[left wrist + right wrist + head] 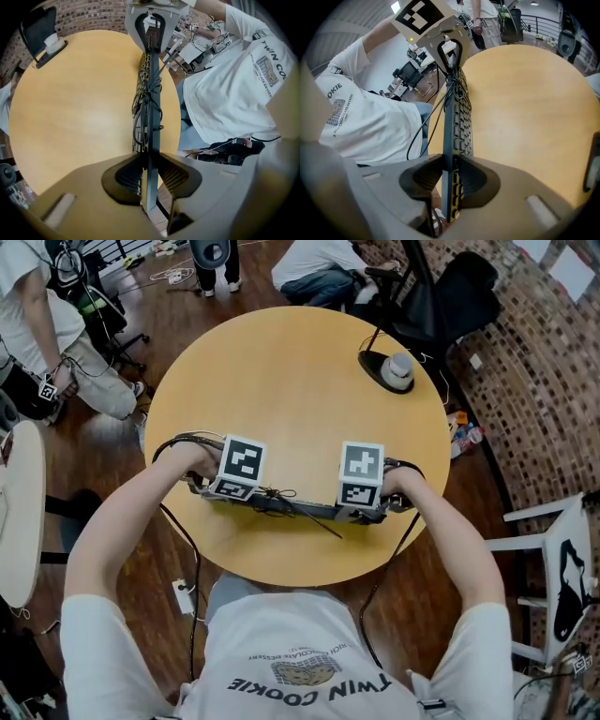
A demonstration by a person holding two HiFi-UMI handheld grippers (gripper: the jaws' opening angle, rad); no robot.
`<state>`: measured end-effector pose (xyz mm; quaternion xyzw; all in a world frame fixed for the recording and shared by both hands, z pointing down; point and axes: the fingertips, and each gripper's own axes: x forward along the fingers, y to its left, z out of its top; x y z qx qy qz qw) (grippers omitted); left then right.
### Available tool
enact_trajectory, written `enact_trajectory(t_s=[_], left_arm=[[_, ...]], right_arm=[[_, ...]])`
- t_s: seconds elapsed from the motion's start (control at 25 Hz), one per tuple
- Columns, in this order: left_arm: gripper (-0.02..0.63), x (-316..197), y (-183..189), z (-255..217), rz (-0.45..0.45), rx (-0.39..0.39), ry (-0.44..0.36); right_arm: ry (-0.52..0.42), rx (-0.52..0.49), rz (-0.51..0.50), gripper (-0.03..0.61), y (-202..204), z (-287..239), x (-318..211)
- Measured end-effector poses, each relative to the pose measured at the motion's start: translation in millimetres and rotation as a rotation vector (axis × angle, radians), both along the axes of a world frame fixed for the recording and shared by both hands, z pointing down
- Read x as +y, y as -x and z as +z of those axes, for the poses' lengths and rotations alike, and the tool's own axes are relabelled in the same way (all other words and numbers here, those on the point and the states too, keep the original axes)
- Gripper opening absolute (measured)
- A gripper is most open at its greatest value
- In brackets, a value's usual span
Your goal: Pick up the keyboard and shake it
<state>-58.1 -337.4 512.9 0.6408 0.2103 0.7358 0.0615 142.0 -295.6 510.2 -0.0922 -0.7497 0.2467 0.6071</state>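
Left tool (214, 486) and right tool (373, 506) each clench one short end of the thin dark corded keyboard (292, 507), held on edge over the near rim of the round pale wooden surface (300, 381), a two-ended hold judged to steady it for shaking.

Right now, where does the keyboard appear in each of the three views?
Head view: the keyboard is a dark bar at low centre, running left to right.
Left gripper view: the keyboard stands edge-on at centre, running up from the left claw, which is shut on it.
Right gripper view: the keyboard stands edge-on at centre, above the right claw, which is shut on it.
Shared landmark: the round wooden table.
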Motion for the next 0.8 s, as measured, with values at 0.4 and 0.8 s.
enact_trajectory(t_s=[0.4,0.8], left_arm=[[0.107,-54.3,-12.7,9.8,-0.014,0.098,-0.113],[0.126,-82.1,-22.4,45.7,0.018,0.075,0.002]], right_arm=[[0.021,-0.017,0.019,0.104,-2.6,15.3,-39.8],[0.221,-0.1,0.162,0.1,-10.7,50.3,-69.0]])
